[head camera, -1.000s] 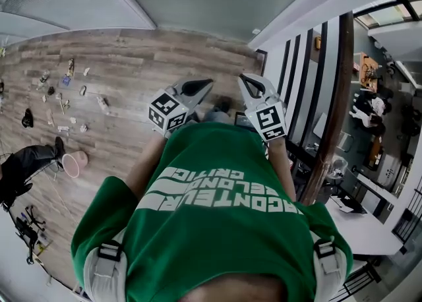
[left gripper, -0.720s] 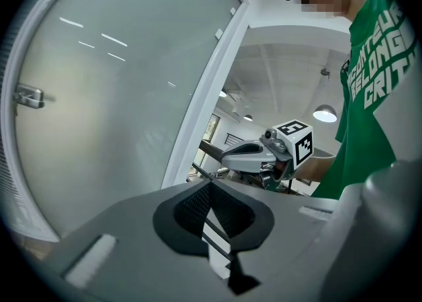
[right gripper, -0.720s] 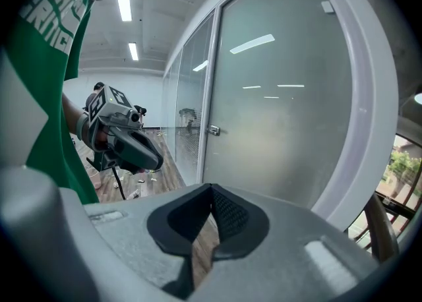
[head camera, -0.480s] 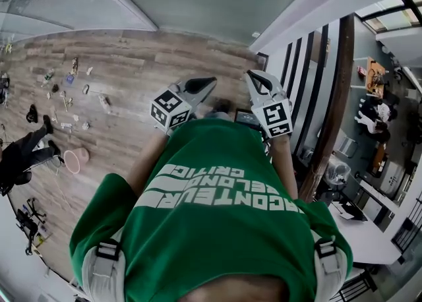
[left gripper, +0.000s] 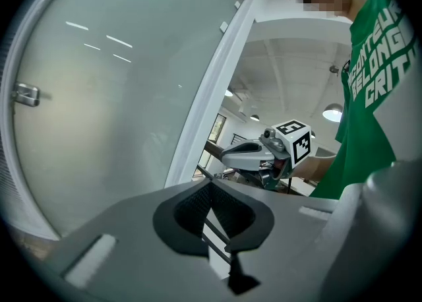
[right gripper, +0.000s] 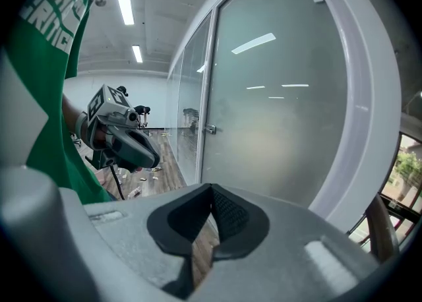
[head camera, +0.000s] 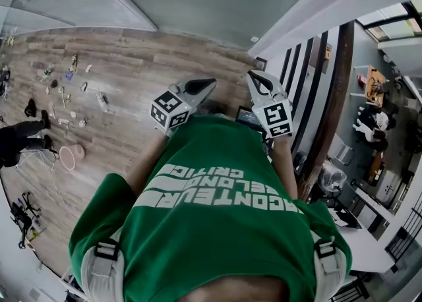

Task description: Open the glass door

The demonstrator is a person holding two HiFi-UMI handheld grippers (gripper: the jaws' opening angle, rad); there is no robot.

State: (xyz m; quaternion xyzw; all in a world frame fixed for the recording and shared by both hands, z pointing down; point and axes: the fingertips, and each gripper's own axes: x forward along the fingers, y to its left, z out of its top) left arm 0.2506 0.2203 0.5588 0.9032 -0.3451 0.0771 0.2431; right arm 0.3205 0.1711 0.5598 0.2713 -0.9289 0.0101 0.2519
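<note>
A person in a green shirt (head camera: 217, 195) holds the left gripper (head camera: 203, 84) and right gripper (head camera: 253, 78) side by side, each with jaws pressed together on nothing. The frosted glass door (left gripper: 119, 96) stands ahead of both tips, apart from them.

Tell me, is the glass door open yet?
Not yet. Nothing looks done: the door looks shut, and neither gripper touches it. In hand: the left gripper and right gripper are held up in front of the person's chest, facing the door, jaws together and holding nothing. Left to do: reach the door, take hold or push, and swing it open.
</note>
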